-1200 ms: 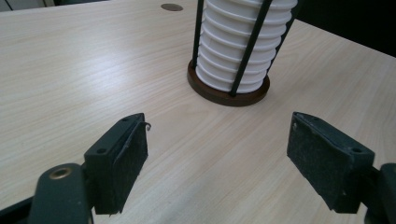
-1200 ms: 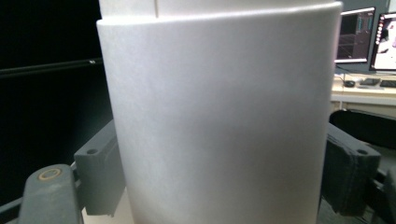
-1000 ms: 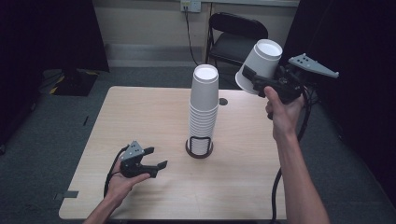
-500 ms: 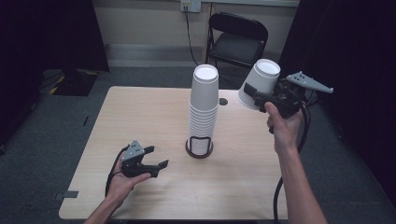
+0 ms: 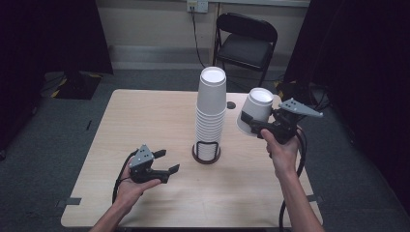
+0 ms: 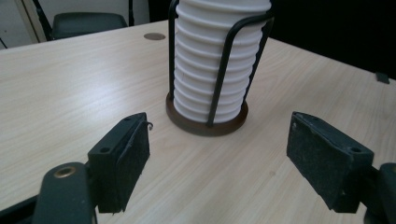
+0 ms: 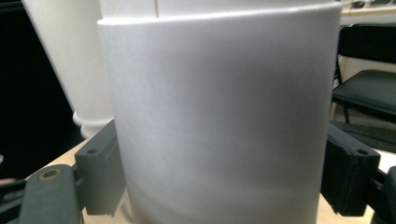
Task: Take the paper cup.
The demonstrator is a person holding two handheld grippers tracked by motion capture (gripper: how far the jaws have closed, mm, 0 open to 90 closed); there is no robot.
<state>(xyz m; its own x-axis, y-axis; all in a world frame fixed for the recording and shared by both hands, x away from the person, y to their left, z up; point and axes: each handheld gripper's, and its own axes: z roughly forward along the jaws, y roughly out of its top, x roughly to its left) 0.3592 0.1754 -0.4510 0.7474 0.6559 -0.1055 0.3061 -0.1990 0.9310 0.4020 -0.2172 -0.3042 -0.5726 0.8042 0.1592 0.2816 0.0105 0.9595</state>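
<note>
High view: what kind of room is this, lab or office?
Most likely a lab or studio set up for recording, not a working office. Black curtains hang on both sides of a lone wooden table, a folding chair stands by the bare wall, and the floor is grey carpet with tape marks.

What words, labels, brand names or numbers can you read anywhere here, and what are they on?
None can be read.
The single cup held in the right gripper has a plain white wall.
The cup stack in its wire holder is plain white too.
The table shows bare wood grain.
The left gripper and its black jaws carry no marking.
</note>
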